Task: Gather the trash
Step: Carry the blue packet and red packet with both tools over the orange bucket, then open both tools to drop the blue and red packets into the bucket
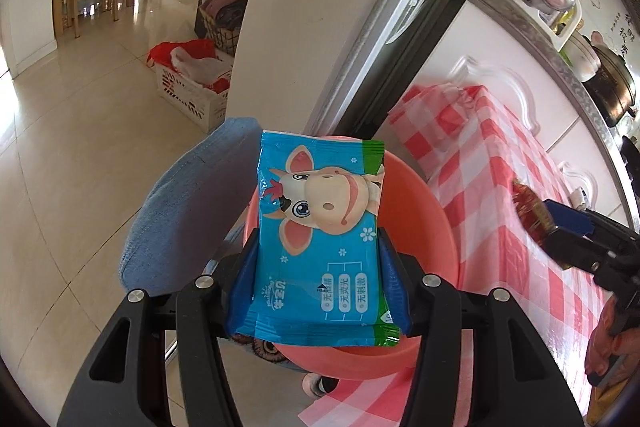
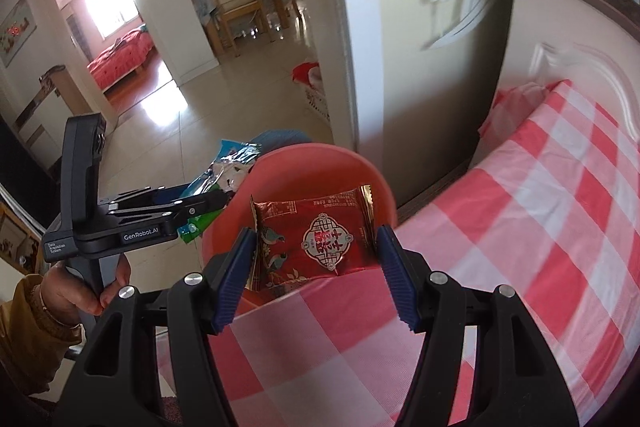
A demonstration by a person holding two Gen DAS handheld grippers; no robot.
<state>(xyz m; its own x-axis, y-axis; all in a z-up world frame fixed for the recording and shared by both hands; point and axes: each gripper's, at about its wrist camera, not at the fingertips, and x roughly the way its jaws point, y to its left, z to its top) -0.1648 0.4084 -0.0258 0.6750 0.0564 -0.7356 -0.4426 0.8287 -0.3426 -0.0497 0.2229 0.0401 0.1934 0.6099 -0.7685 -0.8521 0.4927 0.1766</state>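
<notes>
Blue wipes packet (image 1: 320,235): centre of the left wrist view, clamped across its width by the left hand-held gripper (image 1: 318,283), hanging above the pink basin (image 1: 436,227).
Red snack wrapper (image 2: 316,239): centre of the right wrist view, its side edges pinched by the right hand-held gripper (image 2: 316,269), over the same basin (image 2: 320,167).
Handling: both look like thin, glossy film, so probably light, soft and slippery. The wipes packet seems plumper and should stand a firm squeeze mid-body; the wrapper crumples easily and is best held by its sealed edges.
Basin: lower centre, beside the checked cloth on the surface (image 2: 540,227); likely the place for the trash.
Around: blue cushion (image 1: 180,203) left of the basin, white crate (image 1: 192,95) on the floor upper left, cabinet door (image 1: 520,99) at right.
In the way: nothing over the basin but the two hand-held grippers, which crowd each other.
</notes>
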